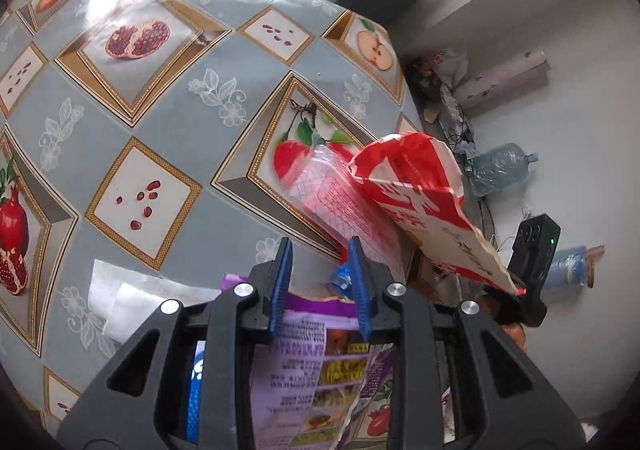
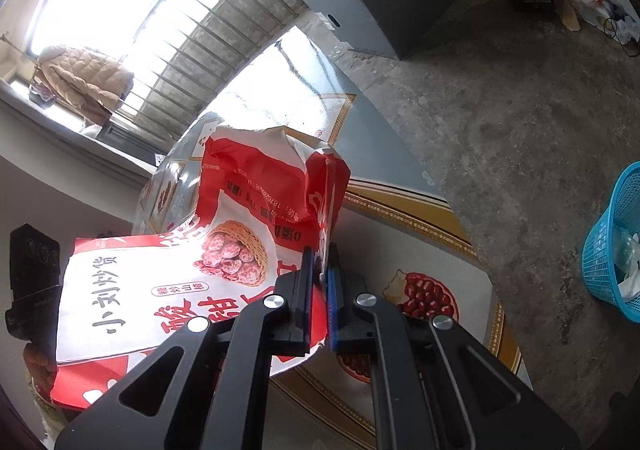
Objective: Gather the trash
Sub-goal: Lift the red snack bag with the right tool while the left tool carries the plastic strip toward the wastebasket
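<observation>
The right gripper (image 2: 320,266) has its jaws clenched on a red-and-white snack bag (image 2: 240,217) above the fruit-patterned desk (image 2: 420,250). The left gripper (image 1: 320,262) jaws stand released over a purple wrapper (image 1: 304,370). A blue basket (image 2: 612,250) sits on the floor.

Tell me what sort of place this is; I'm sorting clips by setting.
Probably a plain room in a home, part storage space. A table under a fruit-print oilcloth stands on a bare concrete floor; a quilted jacket hangs by a barred window, and a blue plastic waste basket stands nearby.
</observation>
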{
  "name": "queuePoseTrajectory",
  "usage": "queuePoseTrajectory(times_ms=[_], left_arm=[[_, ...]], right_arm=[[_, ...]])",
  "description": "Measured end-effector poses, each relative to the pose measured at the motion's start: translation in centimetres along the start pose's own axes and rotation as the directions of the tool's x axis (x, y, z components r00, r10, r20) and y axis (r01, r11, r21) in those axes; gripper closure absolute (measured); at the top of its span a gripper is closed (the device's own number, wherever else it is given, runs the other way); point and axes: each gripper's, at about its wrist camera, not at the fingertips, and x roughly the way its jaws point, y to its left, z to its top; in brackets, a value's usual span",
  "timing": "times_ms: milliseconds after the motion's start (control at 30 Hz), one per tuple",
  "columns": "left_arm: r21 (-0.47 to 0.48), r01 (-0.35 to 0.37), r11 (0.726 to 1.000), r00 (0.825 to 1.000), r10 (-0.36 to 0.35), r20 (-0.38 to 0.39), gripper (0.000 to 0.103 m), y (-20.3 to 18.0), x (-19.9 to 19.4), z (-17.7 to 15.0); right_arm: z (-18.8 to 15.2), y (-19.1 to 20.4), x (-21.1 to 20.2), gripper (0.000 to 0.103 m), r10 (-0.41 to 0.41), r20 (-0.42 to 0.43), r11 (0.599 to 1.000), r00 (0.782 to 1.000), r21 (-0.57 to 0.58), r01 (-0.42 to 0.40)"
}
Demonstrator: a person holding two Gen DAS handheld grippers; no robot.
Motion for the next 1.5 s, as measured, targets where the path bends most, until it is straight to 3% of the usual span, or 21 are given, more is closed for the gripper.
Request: queuePoseTrajectory(times_ms=[300,567,933,1067,1200,1500], left_arm=[[-0.145,0.060,0.988,0.993,-0.074,-0.095,0.077,1.3,3.3,1.7],[-0.167,0.069,0.984,0.991,-0.086,-0.103,0.077,1.5,4.8,2.5],[-0.118,0.101,0.988,0.993,-0.107,-0.044,0.095,0.5,4.4,2.9],[-0.082,0.114,0.990,0.993,-0.115,-0.010,0.100,-0.2,3.3,2.9],[-0.059,0.130,0.990,0.991,-0.129,0.028,0.102,-0.8,2.1,2.9],[-0.023,0.185,0.983,0.976,-0.181,0.118,0.103,-1.9,-0.9,2.5]], right_arm=[[-0.5,-0.7,-0.1,0.097,0.014,0.014,1.000,1.000,0.008,-0.014],[-0.5,-0.9,-0.2,0.097,0.030,0.013,0.999,0.999,0.021,-0.030],[-0.2,-2.1,0.0,0.097,0.079,0.005,0.995,0.997,0.068,-0.079],[-0.2,-3.5,0.4,0.098,0.176,-0.003,0.972,0.984,0.159,-0.173],[-0.4,-4.8,0.4,0.098,0.263,0.009,0.938,0.965,0.234,-0.257],[-0.1,-5.4,-2.1,0.098,0.311,0.068,0.915,0.948,0.249,-0.318]])
